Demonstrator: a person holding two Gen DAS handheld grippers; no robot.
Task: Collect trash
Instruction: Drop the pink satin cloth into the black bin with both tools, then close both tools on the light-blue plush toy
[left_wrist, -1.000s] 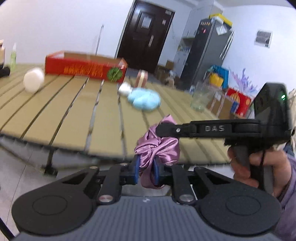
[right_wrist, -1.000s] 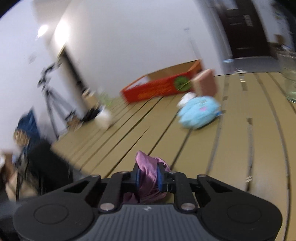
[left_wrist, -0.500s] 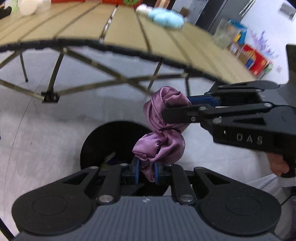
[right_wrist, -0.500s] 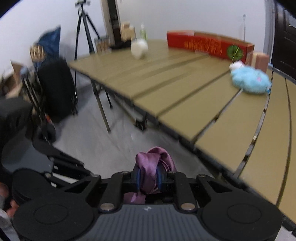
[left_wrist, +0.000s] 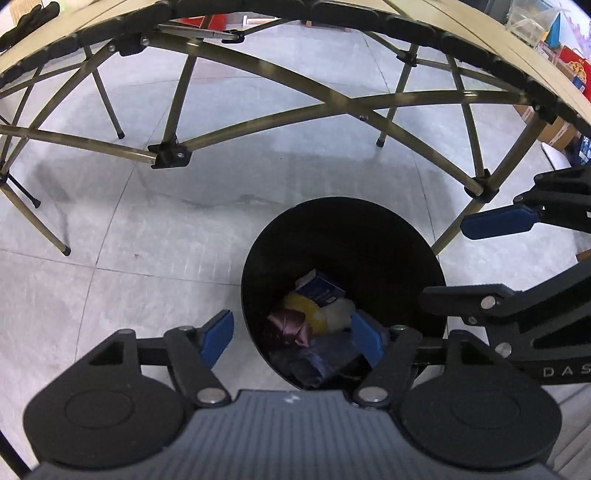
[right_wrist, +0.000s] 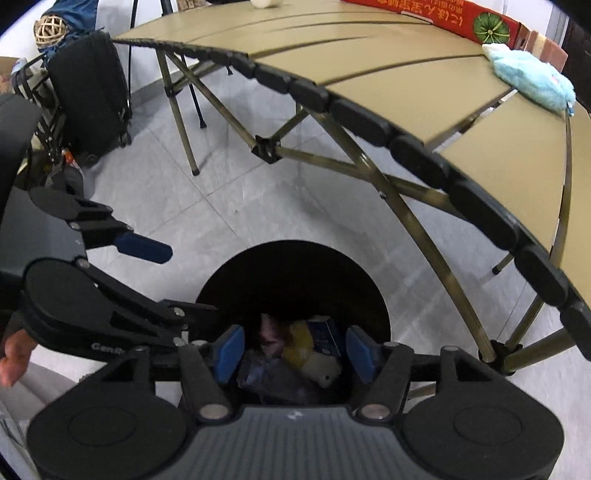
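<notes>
The purple cloth (left_wrist: 286, 325) lies inside the black bin (left_wrist: 424, 258), low on the heap, beside a yellow lump (left_wrist: 314, 314) and under the edge of a blue carton (left_wrist: 320, 288). In the right wrist view it shows only as a dim pinkish patch (right_wrist: 269, 328) between the pads. It sits loosely against the bin's near wall, so a jolt to the bin could shift it, though it looks too deep to spill out.

The left gripper (left_wrist: 291, 338) hangs just over the bin's near rim, jaws opening with nothing between them. The right gripper (right_wrist: 291, 349) points down into the same mouth, jaws also opening and empty.

The likeliest trouble is the two tools: they crowd one small opening, and the right one's arm crosses close beside the left's fingers, so pulling back together may knock them against each other or clip the rim and tip the bin.

Just above runs the table (right_wrist: 406, 74) edge and its crossed legs (left_wrist: 258, 74); lifting straight up risks catching them. A blue plush (right_wrist: 532, 83) on the table sits near that edge.
</notes>
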